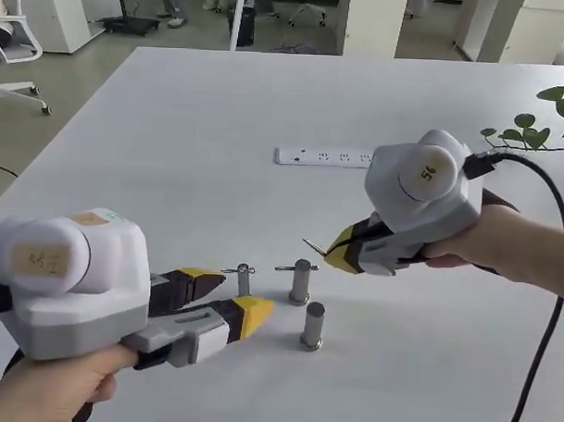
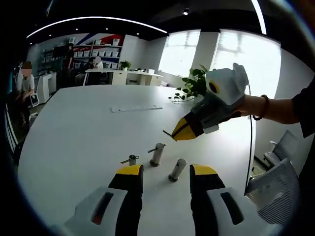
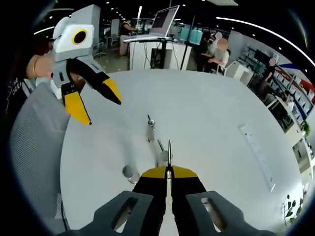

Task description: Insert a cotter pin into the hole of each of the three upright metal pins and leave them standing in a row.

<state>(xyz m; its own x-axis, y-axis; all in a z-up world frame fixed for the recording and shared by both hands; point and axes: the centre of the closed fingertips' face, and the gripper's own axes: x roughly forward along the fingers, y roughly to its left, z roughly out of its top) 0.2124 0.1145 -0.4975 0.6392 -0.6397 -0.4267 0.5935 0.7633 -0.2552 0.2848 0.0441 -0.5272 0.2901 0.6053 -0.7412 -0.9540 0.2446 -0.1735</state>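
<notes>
Three short upright metal pins stand close together on the white table. The left pin (image 1: 243, 279) (image 2: 132, 160) and the middle pin (image 1: 301, 281) (image 2: 157, 154) each have a cotter pin through the top. The nearer right pin (image 1: 312, 325) (image 2: 176, 169) (image 3: 130, 173) has a bare top. My right gripper (image 1: 339, 251) (image 3: 169, 170) hovers above and right of the pins, shut on a thin cotter pin (image 1: 313, 246) (image 3: 169, 151) that sticks out past its tips. My left gripper (image 1: 225, 297) (image 2: 167, 172) is open, low over the table just left of the pins, holding nothing.
A white power strip (image 1: 323, 157) lies farther back on the table (image 1: 201, 153). Plant leaves (image 1: 545, 118) reach in at the right edge. A black cable (image 1: 542, 340) trails from the right gripper. Office chairs and desks stand beyond the table.
</notes>
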